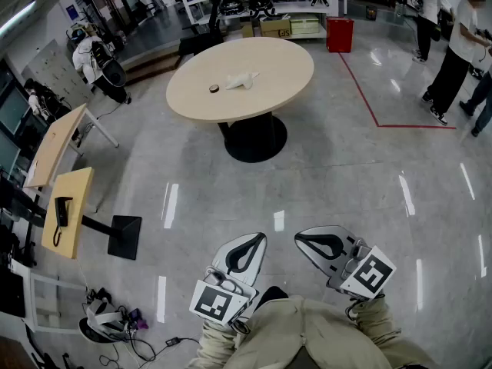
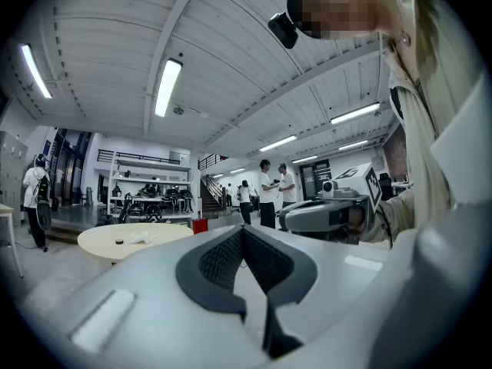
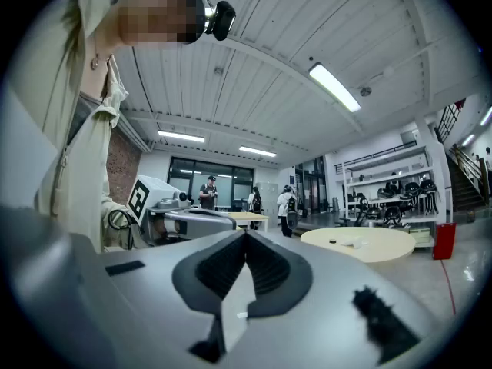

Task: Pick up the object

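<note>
A crumpled white object (image 1: 241, 81) lies on the round beige table (image 1: 277, 68) far ahead, with a small dark round thing (image 1: 214, 88) just left of it. Both grippers are held close to the person's body, well short of the table. My left gripper (image 1: 252, 240) is shut and holds nothing. My right gripper (image 1: 304, 239) is likewise shut and holds nothing. The left gripper view shows its closed jaws (image 2: 243, 233) with the table (image 2: 154, 246) and the white object (image 2: 142, 237) small in the distance. From the right gripper (image 3: 246, 241) the table (image 3: 377, 250) lies at the right.
Grey glossy floor stretches between me and the table. Two small desks (image 1: 68, 210) and a black base plate (image 1: 124, 237) stand at the left, cables and gear (image 1: 108, 321) at the lower left. People (image 1: 453, 52) stand at the far right beyond a red floor line (image 1: 369, 102). A red bin (image 1: 339, 34) stands behind the table.
</note>
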